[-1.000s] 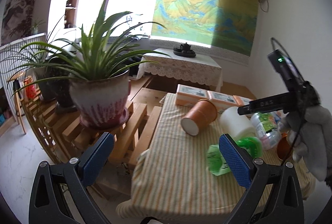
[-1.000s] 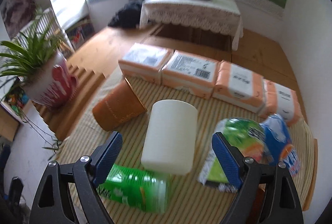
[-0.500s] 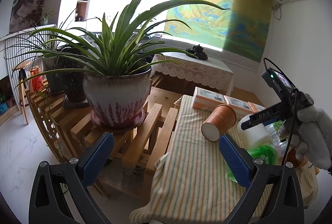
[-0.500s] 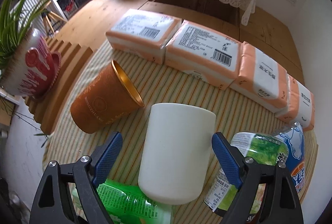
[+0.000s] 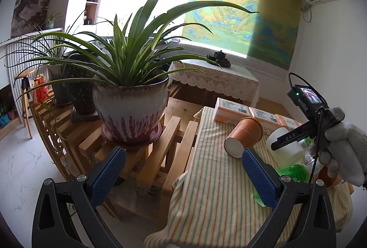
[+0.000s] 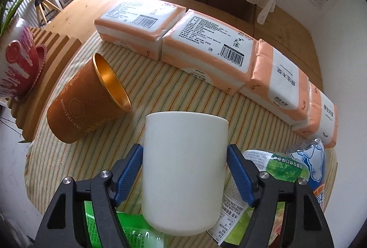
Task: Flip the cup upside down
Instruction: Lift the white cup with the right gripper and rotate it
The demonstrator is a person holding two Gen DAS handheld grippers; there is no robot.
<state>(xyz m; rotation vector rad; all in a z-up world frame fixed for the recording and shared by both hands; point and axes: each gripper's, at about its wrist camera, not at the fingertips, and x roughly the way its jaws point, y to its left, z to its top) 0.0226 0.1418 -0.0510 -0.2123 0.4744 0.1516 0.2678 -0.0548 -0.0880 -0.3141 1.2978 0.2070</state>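
A white cup [image 6: 183,170] lies on its side on the striped tablecloth [image 6: 160,87]. My right gripper [image 6: 184,170] has its blue pads against both sides of the cup, shut on it. The cup also shows in the left wrist view [image 5: 284,144], partly behind the right gripper's body [image 5: 305,131]. An orange paper cup [image 6: 87,105] lies on its side to the left, its gold inside showing; it also shows in the left wrist view [image 5: 244,137]. My left gripper [image 5: 183,176] is open and empty, off the table's left edge.
Several orange tissue packs [image 6: 206,50] line the far side of the table. Green snack bags [image 6: 263,179] and a blue bag [image 6: 316,167] lie by the white cup. A potted plant [image 5: 130,110] stands on a wooden rack [image 5: 160,144] left of the table.
My right gripper moved forward and down and closed its pads on the white cup. My left gripper drew back to the left, away from the table.
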